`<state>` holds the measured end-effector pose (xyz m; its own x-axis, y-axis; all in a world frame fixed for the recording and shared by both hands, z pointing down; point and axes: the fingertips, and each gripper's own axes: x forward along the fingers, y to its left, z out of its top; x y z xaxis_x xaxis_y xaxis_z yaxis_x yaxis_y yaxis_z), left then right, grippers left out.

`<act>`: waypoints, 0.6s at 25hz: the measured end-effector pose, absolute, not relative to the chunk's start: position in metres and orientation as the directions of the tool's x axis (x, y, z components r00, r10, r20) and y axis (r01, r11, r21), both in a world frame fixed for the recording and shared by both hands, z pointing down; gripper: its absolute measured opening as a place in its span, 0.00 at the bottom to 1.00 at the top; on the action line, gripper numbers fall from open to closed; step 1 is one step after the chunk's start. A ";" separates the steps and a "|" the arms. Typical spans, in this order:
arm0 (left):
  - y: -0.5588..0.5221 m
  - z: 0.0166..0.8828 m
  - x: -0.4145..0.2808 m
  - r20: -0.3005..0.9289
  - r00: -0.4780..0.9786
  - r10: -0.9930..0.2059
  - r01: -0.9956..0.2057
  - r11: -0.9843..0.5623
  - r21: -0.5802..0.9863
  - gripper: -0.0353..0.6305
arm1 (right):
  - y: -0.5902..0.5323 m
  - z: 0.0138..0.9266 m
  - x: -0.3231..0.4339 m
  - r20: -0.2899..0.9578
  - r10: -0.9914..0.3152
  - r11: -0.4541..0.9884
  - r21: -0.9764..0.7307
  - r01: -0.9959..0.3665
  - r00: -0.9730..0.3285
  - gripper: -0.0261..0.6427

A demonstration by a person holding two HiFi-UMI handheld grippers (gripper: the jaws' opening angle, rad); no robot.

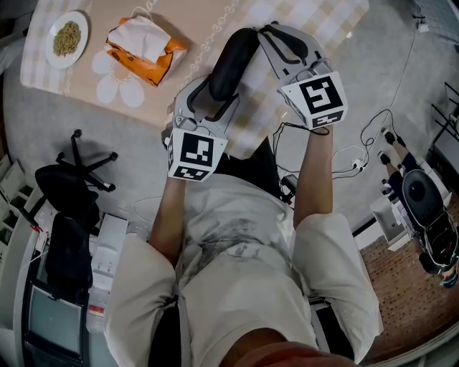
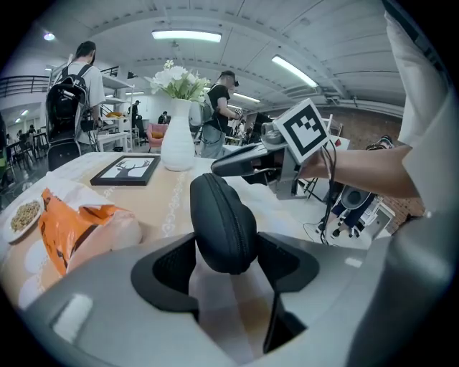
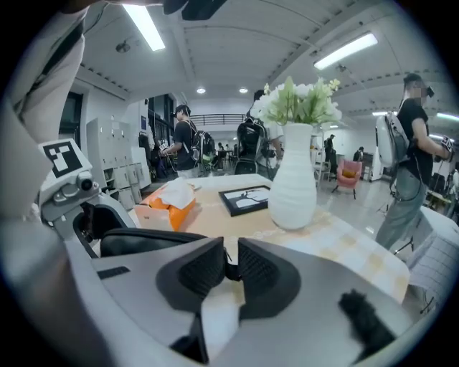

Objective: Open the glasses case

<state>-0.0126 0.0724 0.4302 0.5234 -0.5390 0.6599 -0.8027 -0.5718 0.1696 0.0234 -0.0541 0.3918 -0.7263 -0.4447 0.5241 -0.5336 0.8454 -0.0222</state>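
L: my left gripper (image 2: 228,252) clamped on black glasses case (image 2: 222,211), case upright | R: my right gripper (image 3: 229,264) pads nearly together, pinching its zipper pull (image 3: 230,273)

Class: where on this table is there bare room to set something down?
Bare: the cloth between tissue pack and glasses case, and the checked cloth right of the right gripper. Crowded: around the case, where the left gripper holds it.
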 end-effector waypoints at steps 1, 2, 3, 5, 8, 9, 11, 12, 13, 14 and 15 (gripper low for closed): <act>0.072 0.430 -0.012 0.660 0.523 -0.539 -0.803 -0.572 0.168 0.47 | -0.051 0.385 0.021 0.508 -0.441 0.851 -0.027 -0.525 -0.740 0.16; 0.072 0.430 -0.012 0.660 0.522 -0.540 -0.803 -0.573 0.166 0.47 | -0.048 0.379 0.017 0.494 -0.433 0.859 -0.028 -0.512 -0.754 0.21; 0.072 0.431 -0.011 0.661 0.521 -0.540 -0.803 -0.573 0.164 0.48 | -0.045 0.374 0.013 0.482 -0.426 0.867 -0.024 -0.498 -0.765 0.22; 0.073 0.432 -0.011 0.665 0.517 -0.539 -0.804 -0.573 0.161 0.48 | -0.039 0.368 0.004 0.476 -0.414 0.880 -0.008 -0.474 -0.776 0.23; 0.074 0.433 -0.011 0.671 0.512 -0.536 -0.806 -0.570 0.160 0.49 | -0.035 0.371 -0.004 0.481 -0.403 0.886 -0.007 -0.463 -0.779 0.23; 0.074 0.433 -0.011 0.672 0.512 -0.535 -0.806 -0.571 0.160 0.49 | -0.035 0.373 -0.004 0.481 -0.401 0.886 -0.012 -0.463 -0.779 0.23; 0.075 0.429 -0.012 0.669 0.513 -0.538 -0.804 -0.574 0.156 0.49 | -0.033 0.375 -0.004 0.486 -0.391 0.889 -0.021 -0.458 -0.781 0.23; 0.076 0.426 -0.013 0.666 0.514 -0.541 -0.803 -0.576 0.152 0.49 | -0.031 0.376 -0.004 0.488 -0.384 0.892 -0.025 -0.452 -0.784 0.24; 0.076 0.423 -0.014 0.662 0.514 -0.545 -0.802 -0.580 0.145 0.48 | -0.029 0.377 -0.004 0.488 -0.378 0.893 -0.030 -0.448 -0.787 0.24; 0.075 0.418 -0.014 0.657 0.516 -0.550 -0.799 -0.585 0.138 0.48 | -0.027 0.377 -0.003 0.485 -0.378 0.893 -0.034 -0.449 -0.788 0.24; 0.075 0.413 -0.014 0.650 0.518 -0.556 -0.796 -0.591 0.129 0.48 | -0.026 0.377 -0.002 0.482 -0.380 0.891 -0.038 -0.453 -0.789 0.24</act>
<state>-0.0143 0.0746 0.4128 0.5181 -0.5558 0.6502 -0.7963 -0.5908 0.1294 -0.0024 -0.0261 0.3774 -0.7892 -0.3804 0.4821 -0.4525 0.8909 -0.0378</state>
